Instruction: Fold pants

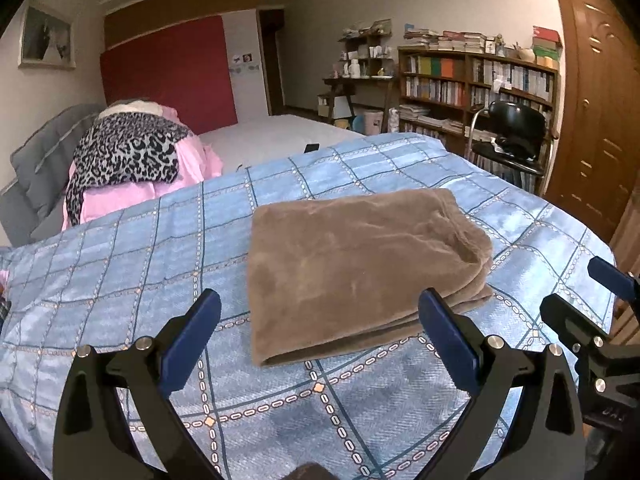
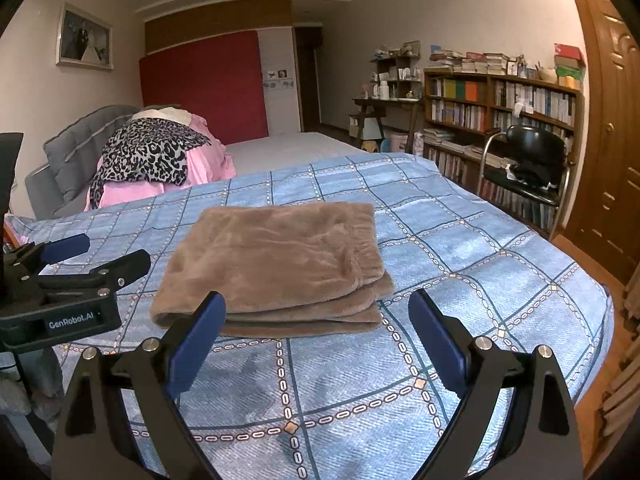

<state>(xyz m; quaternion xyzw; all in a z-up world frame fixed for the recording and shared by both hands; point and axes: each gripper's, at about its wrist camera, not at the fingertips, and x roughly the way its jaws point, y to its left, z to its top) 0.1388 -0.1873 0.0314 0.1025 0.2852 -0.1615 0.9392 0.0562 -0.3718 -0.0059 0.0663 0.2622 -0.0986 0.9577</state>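
bare bedspread [image 2: 460,280] all round folded pants [image 2: 276,264]; clothes pile [image 2: 160,160] well behind, far-left.

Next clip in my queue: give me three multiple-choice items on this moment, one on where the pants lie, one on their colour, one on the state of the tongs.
1. Where do the pants lie?
A. on the black chair
B. on the blue checked bedspread
C. on the bookshelf

2. What colour are the pants?
A. brown
B. pink
C. grey

3. How do the two tongs stand?
A. both shut on the pants
B. left shut on the pants, right open
C. both open, holding nothing

Key:
1 B, the folded stack rests flat on the bedspread, in the middle of both wrist views.
2 A, the plush cloth is brown; pink belongs to the bedding by the headboard.
3 C, the left tongs and right tongs show wide gaps between their blue pads, with no cloth between them.
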